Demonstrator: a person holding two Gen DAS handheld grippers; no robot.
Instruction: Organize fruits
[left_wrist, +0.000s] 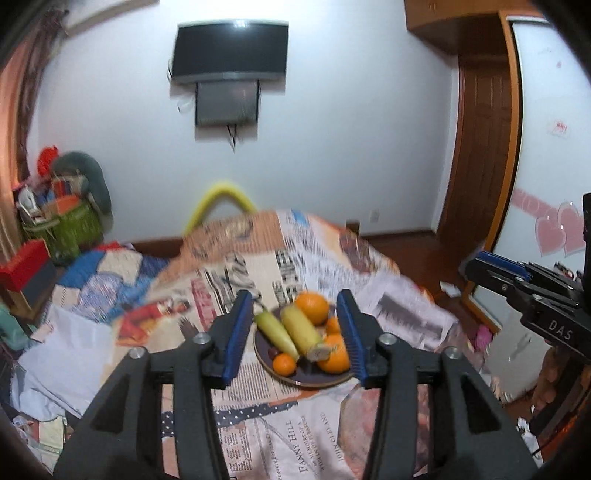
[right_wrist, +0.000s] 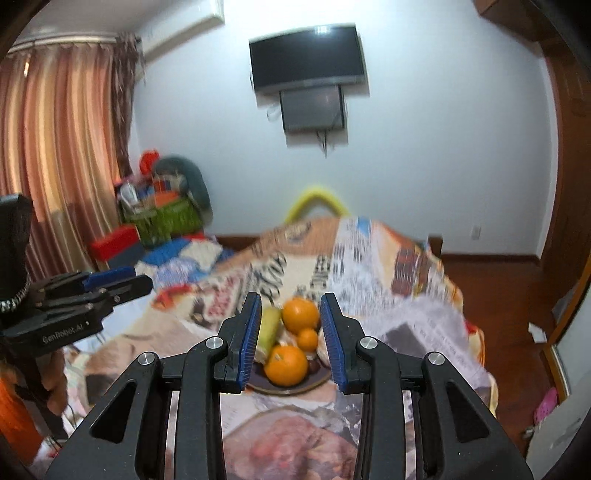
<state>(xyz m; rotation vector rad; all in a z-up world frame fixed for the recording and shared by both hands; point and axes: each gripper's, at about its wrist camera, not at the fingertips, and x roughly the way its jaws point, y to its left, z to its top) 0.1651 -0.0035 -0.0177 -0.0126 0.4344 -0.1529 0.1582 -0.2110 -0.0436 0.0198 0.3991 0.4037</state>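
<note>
Left wrist view: left gripper (left_wrist: 295, 332) w/ ribbed blue pads gapes fairly wide, empty. Beyond it a round dark plate (left_wrist: 314, 380) on newsprint-patterned cloth (left_wrist: 288, 454) carries smooth oranges (left_wrist: 312, 307) & two long pale-green fruits (left_wrist: 301, 328).

Right wrist view: right gripper (right_wrist: 291, 341) stands narrower, nothing gripped; plate sits just beyond, left gripper at far left.

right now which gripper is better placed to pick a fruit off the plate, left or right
Left, narrowly. Both grippers hang empty above the plate. The left gripper has wider jaws that already frame the two bananas and oranges. The right gripper has narrower jaws, barely wider than the front orange.
</note>
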